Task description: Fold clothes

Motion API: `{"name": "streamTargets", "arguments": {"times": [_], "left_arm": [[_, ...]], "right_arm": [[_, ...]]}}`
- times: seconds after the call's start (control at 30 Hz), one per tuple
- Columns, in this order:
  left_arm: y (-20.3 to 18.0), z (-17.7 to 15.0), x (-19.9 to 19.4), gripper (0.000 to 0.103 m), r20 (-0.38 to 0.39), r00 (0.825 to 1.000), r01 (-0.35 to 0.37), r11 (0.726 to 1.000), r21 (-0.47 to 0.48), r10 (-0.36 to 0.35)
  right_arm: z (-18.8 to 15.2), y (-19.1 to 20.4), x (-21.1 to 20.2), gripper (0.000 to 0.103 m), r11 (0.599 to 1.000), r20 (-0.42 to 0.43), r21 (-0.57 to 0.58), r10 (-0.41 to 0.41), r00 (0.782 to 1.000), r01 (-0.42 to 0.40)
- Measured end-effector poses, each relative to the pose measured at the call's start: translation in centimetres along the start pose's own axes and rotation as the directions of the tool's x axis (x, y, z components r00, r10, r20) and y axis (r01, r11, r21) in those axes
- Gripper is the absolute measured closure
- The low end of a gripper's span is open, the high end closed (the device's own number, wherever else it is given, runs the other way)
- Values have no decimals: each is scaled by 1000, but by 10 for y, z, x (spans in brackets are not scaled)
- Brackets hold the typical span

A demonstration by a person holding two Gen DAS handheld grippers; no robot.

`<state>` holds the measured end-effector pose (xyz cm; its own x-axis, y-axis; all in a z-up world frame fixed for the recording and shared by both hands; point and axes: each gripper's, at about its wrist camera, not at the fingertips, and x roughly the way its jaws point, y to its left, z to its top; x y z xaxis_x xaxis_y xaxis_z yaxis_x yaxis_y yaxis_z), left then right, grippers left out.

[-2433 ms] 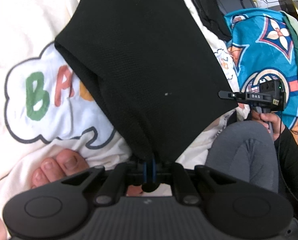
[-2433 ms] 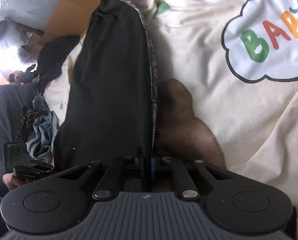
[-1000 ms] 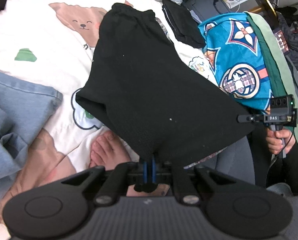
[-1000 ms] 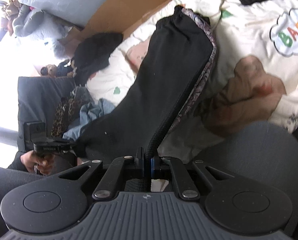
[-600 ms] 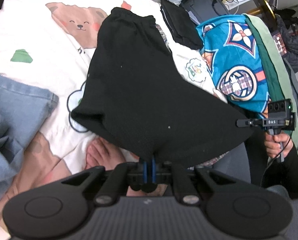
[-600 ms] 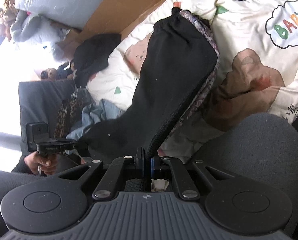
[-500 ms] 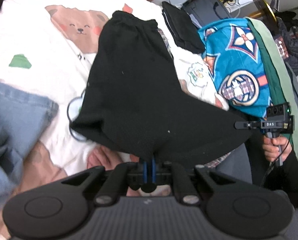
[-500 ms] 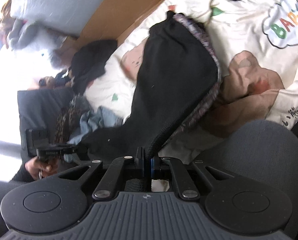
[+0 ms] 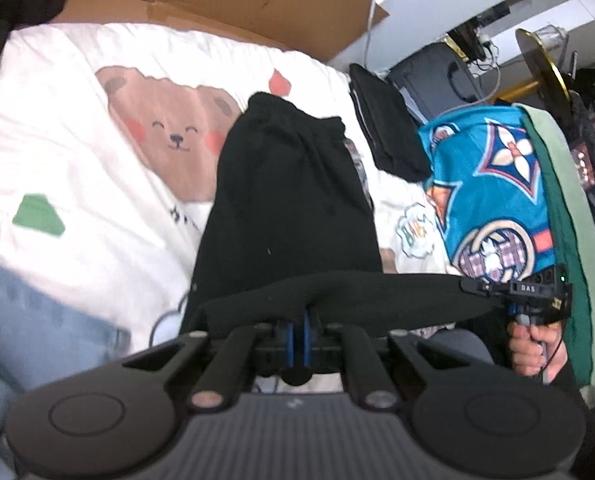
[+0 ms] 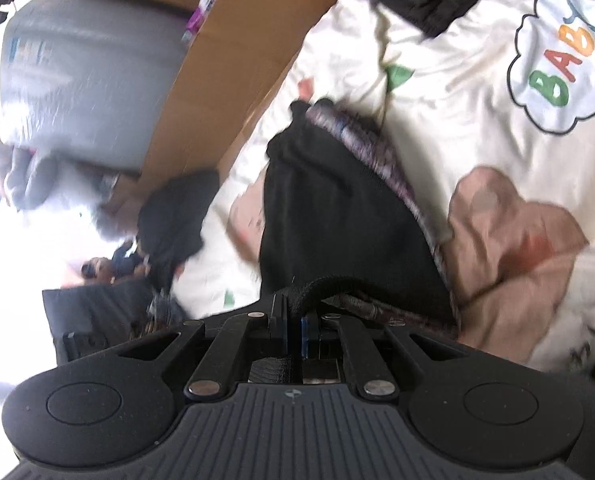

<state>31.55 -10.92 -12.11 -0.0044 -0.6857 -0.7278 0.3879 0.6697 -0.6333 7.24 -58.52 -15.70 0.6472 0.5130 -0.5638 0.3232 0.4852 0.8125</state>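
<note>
Shorts, black ones [image 9: 289,196], look about mid-fold: left gripper [image 9: 296,320] and right gripper [image 10: 294,316] each pinch the near edge, far waistband lies on the bear-print blanket [image 9: 97,152], so laying it over remains.

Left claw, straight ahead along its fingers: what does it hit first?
Most likely the black garment it is already shut on: the left claw pinches the near hem, and the rest lies spread ahead on the cream bedsheet. Depth is unclear in this fisheye view.
</note>
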Motion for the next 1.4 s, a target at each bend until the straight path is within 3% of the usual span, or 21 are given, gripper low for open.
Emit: {"name": "streamTargets", "arguments": {"times": [0.33, 0.7, 0.8, 0.97, 1.13, 1.4], "left_arm": [[23, 41, 27, 98, 53, 998, -31, 997, -64, 35], [23, 82, 51, 98, 9, 993, -115, 993, -36, 115], [19, 92, 55, 98, -11, 990, -144, 990, -10, 143], [15, 105, 53, 98, 4, 990, -140, 990, -13, 140], [16, 116, 58, 98, -3, 988, -153, 988, -9, 153], [25, 140, 77, 98, -5, 985, -175, 985, -14, 175]], "right_arm": [[38, -44, 51, 99, 977, 159, 169, 104, 982, -131], [66, -68, 85, 98, 932, 238, 296, 142, 961, -211], [69, -65, 91, 98, 939, 251, 287, 117, 961, -190], [75, -64, 86, 98, 923, 301, 284, 170, 938, -258], [81, -65, 93, 98, 928, 291, 287, 152, 944, -238], [89, -50, 92, 98, 941, 327, 236, 160, 931, -244]]}}
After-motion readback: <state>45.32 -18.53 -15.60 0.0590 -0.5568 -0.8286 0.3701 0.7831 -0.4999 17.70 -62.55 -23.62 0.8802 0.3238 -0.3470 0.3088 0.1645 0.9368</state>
